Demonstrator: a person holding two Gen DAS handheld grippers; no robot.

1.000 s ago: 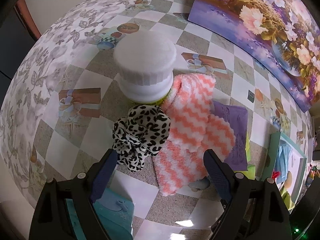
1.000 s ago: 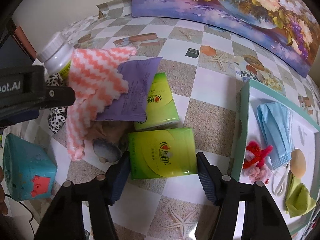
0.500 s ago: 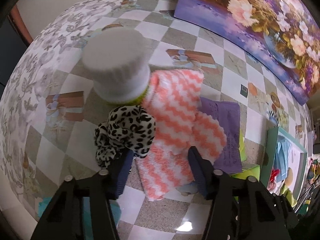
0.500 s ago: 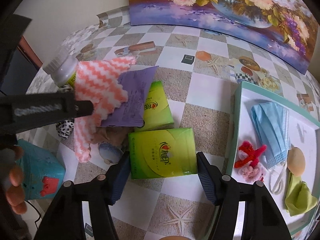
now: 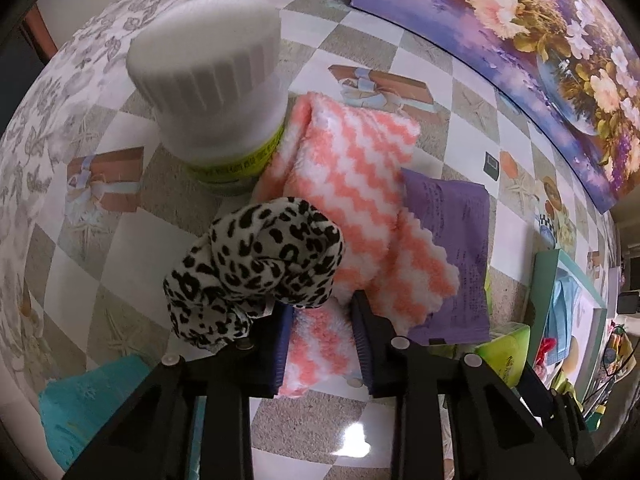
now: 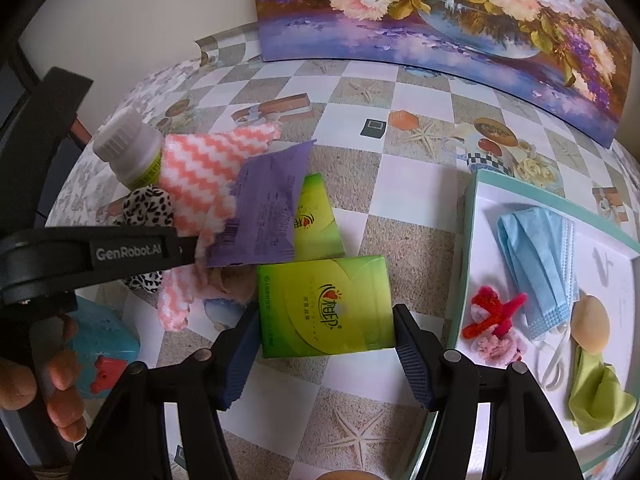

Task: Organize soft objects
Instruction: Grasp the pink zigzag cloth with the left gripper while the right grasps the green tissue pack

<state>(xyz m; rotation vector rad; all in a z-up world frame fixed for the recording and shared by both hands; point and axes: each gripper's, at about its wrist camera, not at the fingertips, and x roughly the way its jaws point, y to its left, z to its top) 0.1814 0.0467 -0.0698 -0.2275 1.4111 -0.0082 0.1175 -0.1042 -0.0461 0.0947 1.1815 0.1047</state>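
Observation:
My left gripper [image 5: 320, 336] is shut on the lower end of the pink-and-white zigzag cloth [image 5: 352, 184]; the cloth also shows in the right wrist view [image 6: 196, 176]. A leopard-print scrunchie [image 5: 256, 268] lies bunched over the left finger. My right gripper [image 6: 326, 344] is open, its fingers on either side of a green tissue pack [image 6: 324, 306] on the table. A second green pack [image 6: 316, 216] lies behind it under a purple packet [image 6: 268, 220]. The white tray [image 6: 472, 216] at right holds a blue face mask [image 6: 536, 264], a red scrunchie [image 6: 492, 312] and a green cloth [image 6: 596, 396].
A white-capped bottle [image 5: 216, 92] stands against the cloth's far left side. A teal box [image 6: 104, 344] sits at the near left. A flower painting [image 6: 440, 12] leans along the back of the checkered table.
My left gripper moved forward and closed on the zigzag cloth, pushing the leopard scrunchie up over its left finger. The right gripper stayed around the green pack.

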